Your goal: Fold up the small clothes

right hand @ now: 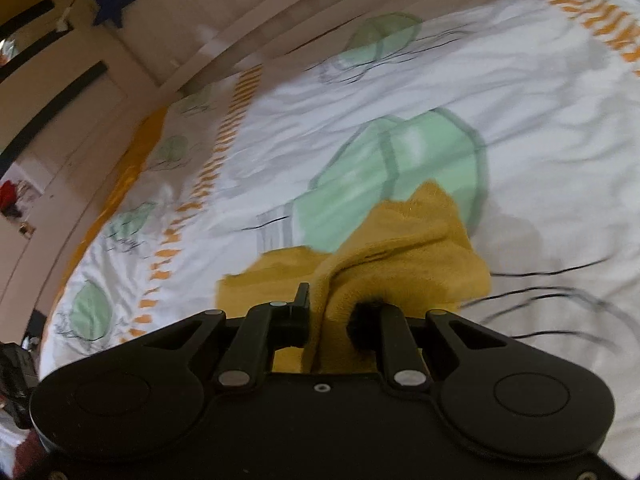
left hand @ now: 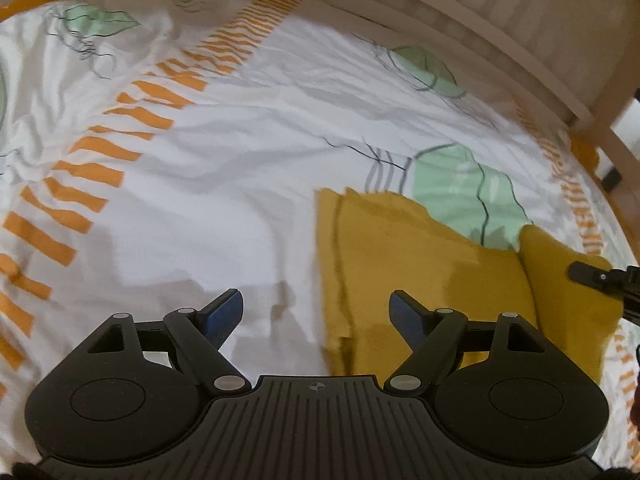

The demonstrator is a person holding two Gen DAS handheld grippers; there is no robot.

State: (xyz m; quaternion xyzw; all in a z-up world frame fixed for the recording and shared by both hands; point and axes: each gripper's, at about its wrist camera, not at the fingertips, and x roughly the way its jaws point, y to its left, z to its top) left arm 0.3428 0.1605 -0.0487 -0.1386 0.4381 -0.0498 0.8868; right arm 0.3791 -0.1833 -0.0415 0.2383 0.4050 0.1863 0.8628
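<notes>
A small mustard-yellow garment (left hand: 420, 264) lies on the patterned bed cover, right of centre in the left wrist view. My left gripper (left hand: 316, 312) is open and empty, its right finger over the garment's left part, its left finger over bare cover. My right gripper (right hand: 332, 312) is shut on a bunched fold of the same garment (right hand: 404, 248) and holds it lifted off the cover. A finger of the right gripper (left hand: 596, 276) shows at the right edge of the left wrist view, on the garment's raised right part.
The bed cover (left hand: 224, 168) is white with orange stripe bands and green leaf prints. A pale wooden bed frame (left hand: 500, 52) curves along the far side. A door with a blue star (right hand: 114, 2) stands beyond the bed.
</notes>
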